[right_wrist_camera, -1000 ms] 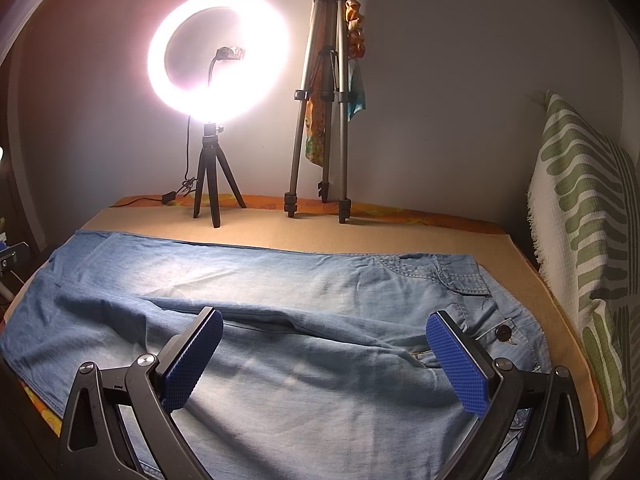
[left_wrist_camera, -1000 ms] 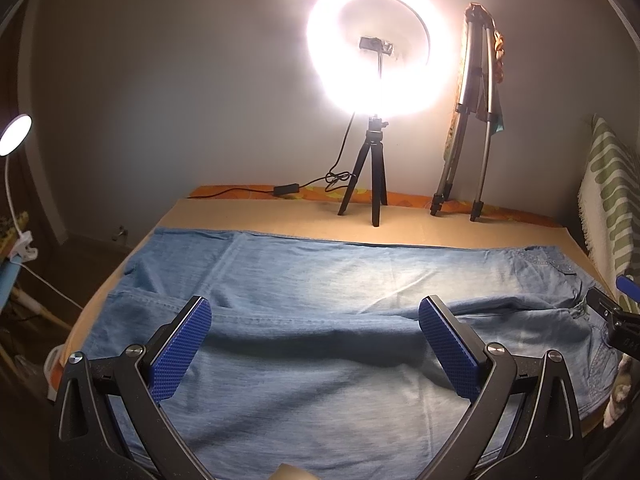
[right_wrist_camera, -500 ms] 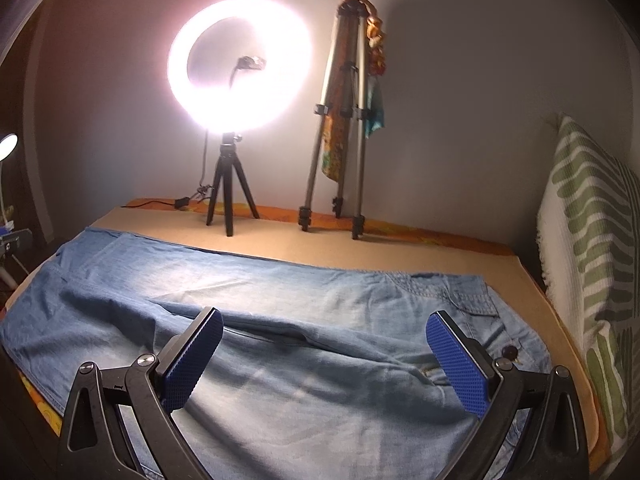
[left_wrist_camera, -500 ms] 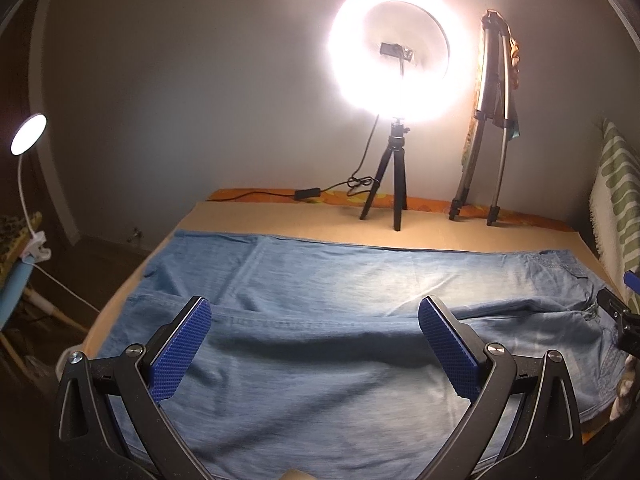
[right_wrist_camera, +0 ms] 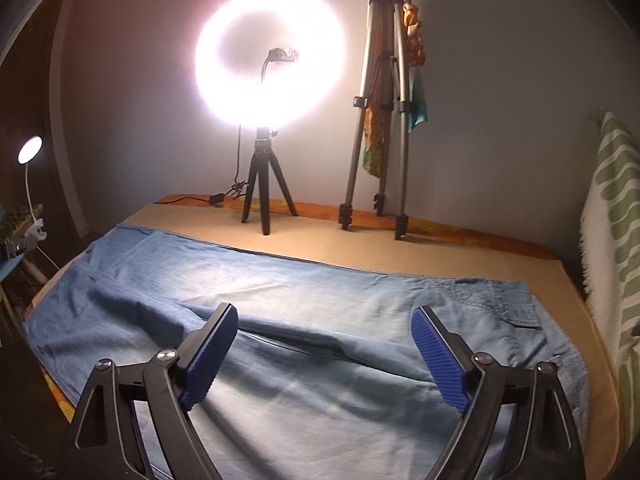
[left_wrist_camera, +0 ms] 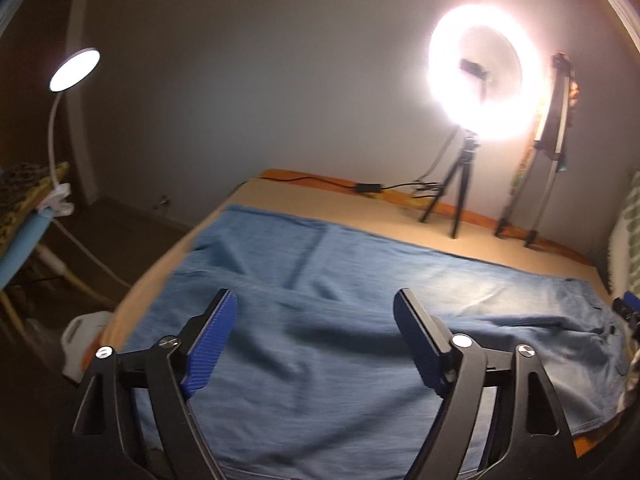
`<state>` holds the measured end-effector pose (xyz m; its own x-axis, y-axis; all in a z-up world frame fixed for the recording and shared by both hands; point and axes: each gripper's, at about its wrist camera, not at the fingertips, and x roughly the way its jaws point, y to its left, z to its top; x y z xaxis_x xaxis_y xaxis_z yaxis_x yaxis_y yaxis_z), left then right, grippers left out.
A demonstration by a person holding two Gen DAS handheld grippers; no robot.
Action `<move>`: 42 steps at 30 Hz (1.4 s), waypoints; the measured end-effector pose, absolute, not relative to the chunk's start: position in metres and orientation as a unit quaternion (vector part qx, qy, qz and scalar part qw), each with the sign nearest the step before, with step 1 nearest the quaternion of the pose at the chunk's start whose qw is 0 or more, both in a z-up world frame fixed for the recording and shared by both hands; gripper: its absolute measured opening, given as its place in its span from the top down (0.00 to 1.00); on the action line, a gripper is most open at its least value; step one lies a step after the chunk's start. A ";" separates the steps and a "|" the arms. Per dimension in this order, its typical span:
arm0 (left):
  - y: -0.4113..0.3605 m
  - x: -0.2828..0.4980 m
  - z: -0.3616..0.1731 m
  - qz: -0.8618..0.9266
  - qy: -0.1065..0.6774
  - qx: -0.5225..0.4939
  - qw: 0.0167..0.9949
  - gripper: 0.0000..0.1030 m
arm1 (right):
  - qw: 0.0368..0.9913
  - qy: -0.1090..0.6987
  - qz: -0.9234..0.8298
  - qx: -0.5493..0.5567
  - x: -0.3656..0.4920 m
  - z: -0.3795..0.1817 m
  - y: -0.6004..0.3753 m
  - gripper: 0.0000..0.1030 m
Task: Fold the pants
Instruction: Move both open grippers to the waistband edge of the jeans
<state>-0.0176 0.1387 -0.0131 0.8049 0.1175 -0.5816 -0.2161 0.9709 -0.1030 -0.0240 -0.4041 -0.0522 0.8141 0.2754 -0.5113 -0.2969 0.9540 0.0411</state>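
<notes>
Light blue denim pants (left_wrist_camera: 360,288) lie spread flat across a tan surface, legs to the left, waist to the right; they also show in the right wrist view (right_wrist_camera: 320,304), with a pocket and waistband at the right. My left gripper (left_wrist_camera: 316,320) is open and empty above the leg part. My right gripper (right_wrist_camera: 326,336) is open and empty above the middle, nearer the waist. A long crease runs between the two legs.
A lit ring light on a small black tripod (right_wrist_camera: 264,196) and a folded silver tripod (right_wrist_camera: 380,120) stand at the back edge. A green-striped white cloth (right_wrist_camera: 612,240) is at the right. A desk lamp (left_wrist_camera: 72,68) stands off the left edge, beside a white object on the floor (left_wrist_camera: 80,340).
The left gripper has swung left, toward the leg ends; the desk lamp and floor came further into its view. The right gripper has shifted slightly left. Both stay open; the pants have not moved.
</notes>
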 end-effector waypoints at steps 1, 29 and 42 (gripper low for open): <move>0.144 -0.019 -0.014 0.093 0.301 -0.083 0.946 0.27 | 0.952 0.265 0.155 -0.020 -0.023 -0.052 -0.402 0.14; 0.287 -0.077 -0.110 0.189 0.389 -0.216 0.875 0.40 | 0.814 0.352 0.420 -0.194 -0.118 -0.128 -0.296 0.38; 0.300 -0.083 -0.118 0.231 0.393 -0.185 0.871 0.40 | 0.766 0.382 0.434 -0.280 -0.132 -0.170 -0.263 0.51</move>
